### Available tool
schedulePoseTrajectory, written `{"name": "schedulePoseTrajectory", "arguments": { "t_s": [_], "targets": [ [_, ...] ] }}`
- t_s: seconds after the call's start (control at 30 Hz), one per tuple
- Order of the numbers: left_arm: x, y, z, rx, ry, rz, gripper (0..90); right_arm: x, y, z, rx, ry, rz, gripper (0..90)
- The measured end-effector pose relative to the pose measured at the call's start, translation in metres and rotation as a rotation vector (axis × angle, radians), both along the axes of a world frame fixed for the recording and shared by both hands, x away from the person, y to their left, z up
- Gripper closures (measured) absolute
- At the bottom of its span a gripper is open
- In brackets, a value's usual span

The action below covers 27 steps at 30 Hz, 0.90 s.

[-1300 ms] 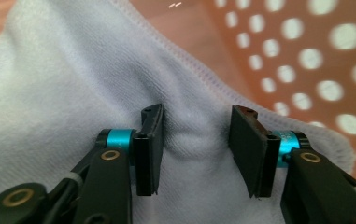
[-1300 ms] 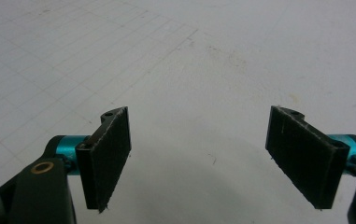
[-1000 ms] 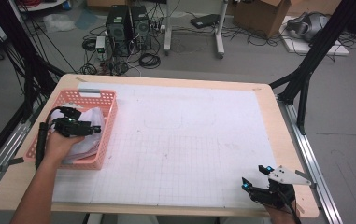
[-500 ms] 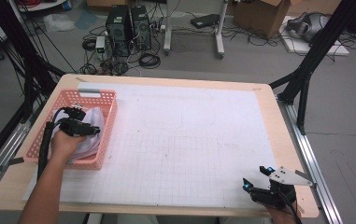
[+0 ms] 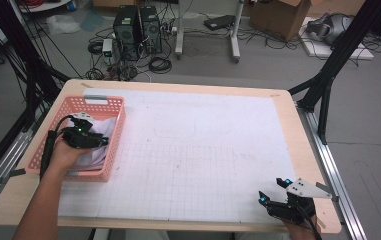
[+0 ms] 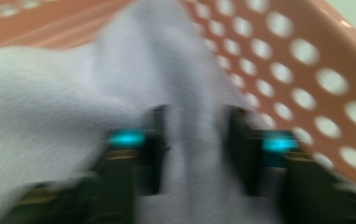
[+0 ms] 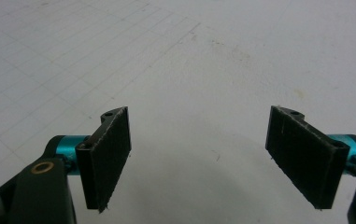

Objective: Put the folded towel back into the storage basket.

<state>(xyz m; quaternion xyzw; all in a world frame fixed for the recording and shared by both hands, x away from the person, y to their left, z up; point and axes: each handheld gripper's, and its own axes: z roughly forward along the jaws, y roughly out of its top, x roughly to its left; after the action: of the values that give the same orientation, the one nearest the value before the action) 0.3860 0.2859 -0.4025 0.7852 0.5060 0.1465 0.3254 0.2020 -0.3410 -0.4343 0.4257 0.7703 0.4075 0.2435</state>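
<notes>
Tabletop basket (image 5: 109, 151) (white cloth (image 5: 97, 145) inside)

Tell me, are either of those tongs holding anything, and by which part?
Left tongs straddle a fold of the cloth in the basket; a real grip cannot be told. Right tongs are open, holding nothing.

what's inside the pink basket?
Pale cloth fills the basket, with the left hand-held gripper pushed into it. Anything beneath the cloth is covered.

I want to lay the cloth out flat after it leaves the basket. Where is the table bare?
The white grid mat is bare between the pink basket and the right gripper. It is crowded inside the basket, where the left gripper sits in the white cloth.
</notes>
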Motion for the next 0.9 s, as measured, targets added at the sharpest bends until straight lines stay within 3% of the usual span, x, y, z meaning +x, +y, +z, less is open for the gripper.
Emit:
{"name": "schedulePoseTrajectory", "arguments": {
  "t_s": [0.1, 0.13, 0.17, 0.2, 0.23, 0.27, 0.3, 0.33, 0.37, 0.4, 0.47, 0.57, 0.7, 0.73, 0.77, 0.8, 0.9],
  "targets": [
    [-0.006, 0.014, 0.009, -0.059, -0.08, 0.105, 41.7, 0.0, -0.001, 0.0, 0.002, -0.001, -0.003, 21.4],
    [-0.006, 0.014, 0.009, -0.059, -0.08, 0.105, 42.4, -0.001, -0.001, 0.0, 0.001, -0.003, -0.003, 21.4],
    [-0.007, 0.022, 0.009, -0.047, -0.064, 0.139, 44.0, -0.001, 0.0, 0.001, 0.002, -0.001, -0.002, 21.4],
    [-0.007, 0.022, 0.009, -0.047, -0.064, 0.139, 43.7, -0.001, 0.0, 0.001, -0.001, -0.001, -0.001, 21.4],
    [-0.007, 0.026, 0.004, -0.009, -0.016, 0.184, 43.7, -0.001, 0.0, 0.001, 0.001, -0.002, 0.0, 21.3],
    [-0.007, 0.026, 0.004, -0.009, -0.016, 0.184, 44.6, -0.001, 0.001, 0.001, 0.0, -0.003, 0.001, 21.4],
    [-0.006, 0.029, -0.002, 0.019, 0.021, 0.233, 44.2, -0.001, 0.001, 0.001, 0.001, -0.002, 0.001, 21.4],
    [-0.006, 0.029, -0.004, 0.044, 0.032, 0.253, 44.4, 0.0, 0.001, 0.001, 0.001, 0.0, 0.001, 21.4],
    [-0.006, 0.029, -0.004, 0.044, 0.032, 0.253, 44.7, 0.0, 0.001, 0.001, 0.0, -0.001, 0.002, 21.4],
    [-0.005, 0.028, -0.005, 0.074, 0.029, 0.281, 44.7, 0.0, 0.0, 0.0, 0.0, -0.001, 0.001, 21.4],
    [-0.005, 0.029, -0.003, 0.057, 0.009, 0.313, 43.4, -0.001, 0.0, 0.0, 0.002, 0.002, -0.003, 21.4],
    [-0.011, 0.034, 0.006, -0.023, -0.082, 0.293, 38.6, -0.001, -0.001, 0.001, 0.005, 0.0, -0.006, 21.4],
    [-0.028, 0.04, 0.025, -0.146, -0.273, 0.257, 34.6, 0.0, -0.002, 0.002, 0.007, -0.008, -0.002, 21.3],
    [-0.028, 0.04, 0.025, -0.146, -0.273, 0.257, 34.1, 0.0, -0.001, 0.002, 0.006, -0.011, -0.002, 21.4],
    [-0.037, 0.039, 0.033, -0.191, -0.362, 0.233, 32.0, -0.001, -0.001, 0.002, 0.007, -0.009, -0.003, 21.4],
    [-0.041, 0.038, 0.036, -0.212, -0.402, 0.223, 30.0, -0.001, 0.0, 0.003, 0.007, -0.01, -0.002, 21.4],
    [-0.052, 0.034, 0.041, -0.27, -0.465, 0.168, 24.6, -0.001, 0.0, 0.004, 0.008, -0.015, 0.0, 21.3]
  ]
}}
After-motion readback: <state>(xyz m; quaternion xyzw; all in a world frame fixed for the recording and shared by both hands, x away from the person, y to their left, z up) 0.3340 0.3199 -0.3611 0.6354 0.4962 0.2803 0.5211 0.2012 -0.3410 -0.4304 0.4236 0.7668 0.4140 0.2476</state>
